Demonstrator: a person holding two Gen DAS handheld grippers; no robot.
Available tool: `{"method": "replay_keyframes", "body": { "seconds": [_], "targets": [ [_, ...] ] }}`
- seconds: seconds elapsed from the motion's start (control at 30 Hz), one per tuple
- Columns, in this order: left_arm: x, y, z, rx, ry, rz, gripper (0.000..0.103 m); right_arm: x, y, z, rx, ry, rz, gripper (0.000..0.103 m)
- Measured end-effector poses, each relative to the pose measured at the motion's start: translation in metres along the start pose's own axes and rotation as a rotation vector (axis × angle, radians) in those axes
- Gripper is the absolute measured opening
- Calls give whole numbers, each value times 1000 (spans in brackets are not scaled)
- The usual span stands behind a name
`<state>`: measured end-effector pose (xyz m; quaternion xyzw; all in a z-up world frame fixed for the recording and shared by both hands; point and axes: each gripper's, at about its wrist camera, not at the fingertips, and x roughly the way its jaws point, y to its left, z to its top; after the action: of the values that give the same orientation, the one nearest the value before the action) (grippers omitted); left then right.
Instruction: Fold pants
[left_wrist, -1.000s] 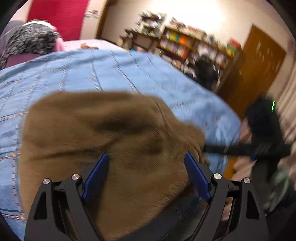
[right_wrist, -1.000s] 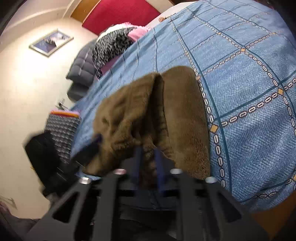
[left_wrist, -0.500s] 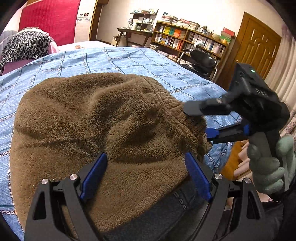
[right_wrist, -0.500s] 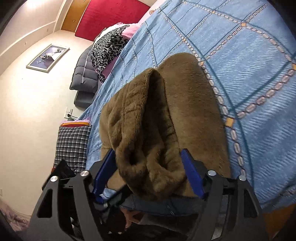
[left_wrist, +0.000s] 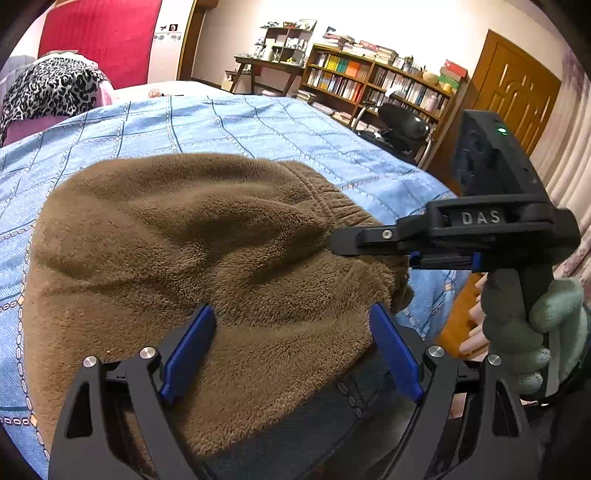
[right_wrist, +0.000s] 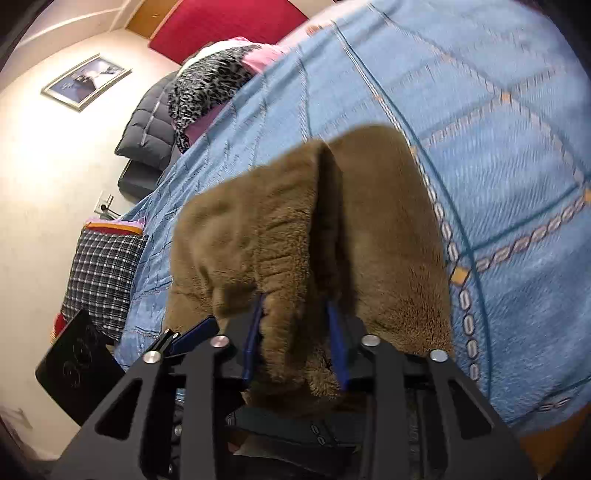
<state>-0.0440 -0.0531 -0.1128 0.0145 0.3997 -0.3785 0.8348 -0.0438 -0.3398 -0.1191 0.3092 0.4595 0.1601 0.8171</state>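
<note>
- Left wrist view: the brown fleece pants (left_wrist: 207, 266) lie bunched on the blue quilted bedspread (left_wrist: 258, 125), filling the near middle of the scene.
- The left gripper (left_wrist: 291, 350) hangs over the near edge of the pants with its blue pads (left_wrist: 188, 354) spread wide, fleece between them but not pinched, just as half a second ago.
- At the right, the right gripper (left_wrist: 369, 247) reaches in sideways, held by a gloved hand (left_wrist: 532, 332); its fingers have drawn together on the ribbed waistband (left_wrist: 351, 214) at the right edge of the pants, where half a second ago they stood apart around it.
- Far behind stand a bookshelf (left_wrist: 373, 81), a wooden door (left_wrist: 517, 85) at far right and a leopard-print cloth (left_wrist: 48, 88) at far left.
- Right wrist view: the picture is blurred by motion, so fine detail is unsure.
- The pads (right_wrist: 336, 343) of the right gripper (right_wrist: 295, 332) have closed in from their earlier wide spread and now squeeze a thick fold of the pants (right_wrist: 306, 240), apparently at the ribbed waistband.
- The pants rise as a doubled ridge running away from the camera, lying on the bedspread (right_wrist: 498, 147), which fills the right.
- At near left, a fingertip of the left gripper (right_wrist: 192, 334) pokes in beside the fleece.
- A plaid cushion (right_wrist: 103, 273) sits at the left and a framed picture (right_wrist: 86, 86) hangs on the far-left wall.
</note>
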Motion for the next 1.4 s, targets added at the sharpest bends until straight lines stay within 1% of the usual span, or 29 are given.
{"method": "replay_keyframes", "body": {
  "seconds": [0.13, 0.17, 0.27, 0.3, 0.37, 0.4, 0.43, 0.47, 0.53, 0.57, 0.6, 0.67, 0.7, 0.83, 0.87, 0.9, 0.93, 1.0, 1.07, 1.13, 1.2, 1.27, 1.3, 1.33, 1.4],
  "targets": [
    [-22, 4, 16, -14, -65, 8, 85, -27, 22, 11, -93, -82, -13, 22],
    [-29, 6, 22, -15, -89, 20, 86, -33, 26, 14, -113, -104, -20, 11],
    [-36, 12, 33, -25, -127, 45, 86, -52, 32, 23, -161, -159, -44, 11],
    [-34, 14, 34, -30, -127, 48, 86, -53, 32, 24, -169, -161, -51, 11],
    [-21, 17, 33, -39, -93, 40, 86, -46, 23, 24, -156, -130, -57, 11],
    [-12, 17, 30, -40, -66, 36, 86, -40, 16, 22, -135, -103, -47, 11],
    [-2, 17, 27, -35, -34, 40, 86, -30, 7, 17, -104, -52, -30, 12],
    [11, 14, 20, -9, 15, 66, 86, -22, 1, 14, -82, -17, -15, 14],
    [20, 9, 10, 49, 40, 115, 86, -12, -12, 3, -34, 44, 20, 25],
    [21, 4, 5, 96, 44, 132, 86, -10, -17, -1, -13, 52, 20, 42],
    [20, 2, 2, 118, 46, 137, 86, -10, -20, -3, -2, 50, 17, 53],
    [18, 2, 0, 124, 51, 125, 86, -8, -27, -4, 23, 49, 5, 65],
    [18, 3, 0, 120, 52, 121, 86, -5, -30, -5, 40, 53, 19, 65],
    [20, 4, -1, 112, 51, 125, 87, 15, -33, -6, 81, 105, 74, 64],
    [20, 3, -1, 107, 49, 125, 87, 17, -32, -7, 80, 107, 82, 50],
    [19, 4, -2, 103, 49, 126, 87, 18, -28, -7, 74, 110, 104, 37],
    [18, 4, -1, 97, 49, 125, 87, 16, -25, -7, 69, 104, 123, 36],
    [19, 4, 2, 81, 46, 118, 87, 5, -15, -4, 30, 58, 139, 31],
    [14, 2, 9, 54, 28, 84, 87, -14, -2, 2, -27, 0, 145, 31],
    [9, -3, 20, 37, -4, 52, 87, -36, 16, 7, -119, -71, 101, 31],
    [7, -14, 33, 56, -33, 25, 87, -57, 28, 9, -215, -149, 17, 31],
    [15, -27, 40, 83, -32, 0, 87, -69, 28, 7, -268, -199, -57, 31],
    [23, -33, 40, 100, -16, -6, 87, -68, 26, 7, -274, -204, -79, 31],
    [30, -36, 38, 117, -1, -4, 87, -65, 14, 6, -263, -192, -102, 31],
    [52, -41, 28, 159, 53, 25, 87, -48, -15, 5, -192, -138, -104, 32]
  ]
}}
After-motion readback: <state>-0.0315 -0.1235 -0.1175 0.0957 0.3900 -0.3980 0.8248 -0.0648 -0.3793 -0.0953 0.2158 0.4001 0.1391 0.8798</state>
